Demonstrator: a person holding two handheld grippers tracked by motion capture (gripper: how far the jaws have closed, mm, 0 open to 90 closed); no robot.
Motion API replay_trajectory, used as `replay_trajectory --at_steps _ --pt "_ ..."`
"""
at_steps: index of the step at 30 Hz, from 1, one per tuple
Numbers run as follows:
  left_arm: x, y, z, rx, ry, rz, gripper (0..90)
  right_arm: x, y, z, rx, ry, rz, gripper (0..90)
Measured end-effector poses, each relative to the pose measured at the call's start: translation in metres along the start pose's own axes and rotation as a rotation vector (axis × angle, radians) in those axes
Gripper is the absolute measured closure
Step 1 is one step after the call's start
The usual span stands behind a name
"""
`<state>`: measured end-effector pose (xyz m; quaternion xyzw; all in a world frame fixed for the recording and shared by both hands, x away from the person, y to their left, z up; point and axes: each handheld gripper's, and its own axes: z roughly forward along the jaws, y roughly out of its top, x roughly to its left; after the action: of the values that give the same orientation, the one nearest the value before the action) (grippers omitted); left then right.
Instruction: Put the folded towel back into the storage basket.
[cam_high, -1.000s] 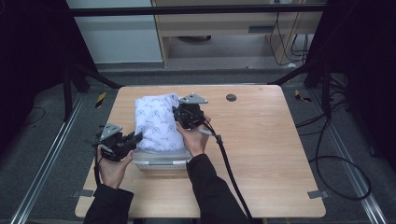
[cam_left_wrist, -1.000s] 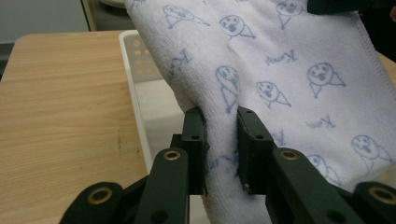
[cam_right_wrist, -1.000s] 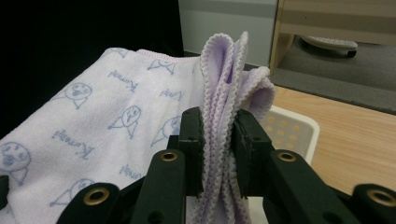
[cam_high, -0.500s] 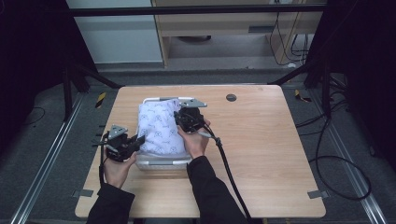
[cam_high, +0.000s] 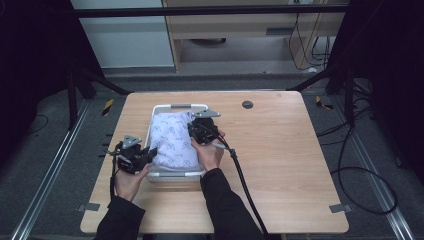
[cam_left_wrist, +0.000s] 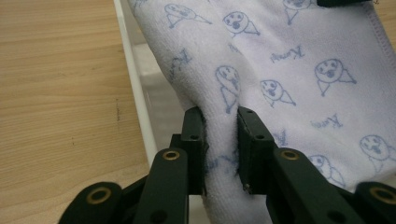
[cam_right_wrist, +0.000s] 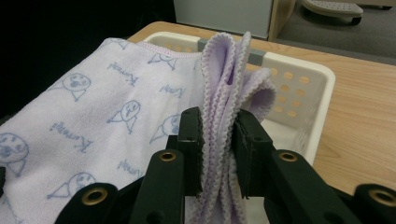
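Towel (cam_high: 172, 140), lilac with blue cartoon prints, drapes over the white plastic basket (cam_high: 180, 106) on the desk (cam_high: 290, 165); left hand-held gripper (cam_left_wrist: 219, 140) and right hand-held gripper (cam_right_wrist: 217, 140) each clamp its edge.

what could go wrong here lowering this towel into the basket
The left gripper pinches only a thin fold of the towel, so it may slip free. The right gripper clamps several stacked edges; a layer could pull out and unfold. The towel drapes over the basket rim and may snag there.
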<state>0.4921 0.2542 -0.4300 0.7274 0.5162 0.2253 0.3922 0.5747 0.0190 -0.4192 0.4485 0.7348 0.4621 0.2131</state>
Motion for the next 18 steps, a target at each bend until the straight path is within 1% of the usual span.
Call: replay_trajectory --at_steps 3,8,10,11,15,16,18 --pt "0.000 -0.001 0.002 0.010 0.006 0.000 73.6 0.000 -0.001 0.002 0.009 0.000 0.004 74.2" --pt "0.001 -0.002 0.005 0.021 0.023 0.006 72.6 0.001 -0.004 0.006 0.026 -0.003 -0.005 73.7" --pt "0.001 -0.003 0.005 0.024 0.024 0.006 71.6 0.002 -0.005 0.008 0.034 -0.008 -0.009 73.4" --pt "0.001 -0.003 0.006 0.026 0.030 0.009 70.9 0.002 -0.006 0.009 0.032 -0.009 -0.018 73.3" --pt "0.001 -0.003 0.008 0.039 0.036 0.011 68.2 0.003 -0.008 0.011 0.056 -0.015 -0.015 72.7" --pt "0.001 -0.004 0.009 0.042 0.037 0.013 67.4 0.002 -0.009 0.012 0.055 -0.017 -0.018 72.1" --pt "0.001 -0.003 0.008 0.027 0.042 0.015 64.5 0.001 -0.011 0.013 0.065 -0.023 -0.023 70.0"
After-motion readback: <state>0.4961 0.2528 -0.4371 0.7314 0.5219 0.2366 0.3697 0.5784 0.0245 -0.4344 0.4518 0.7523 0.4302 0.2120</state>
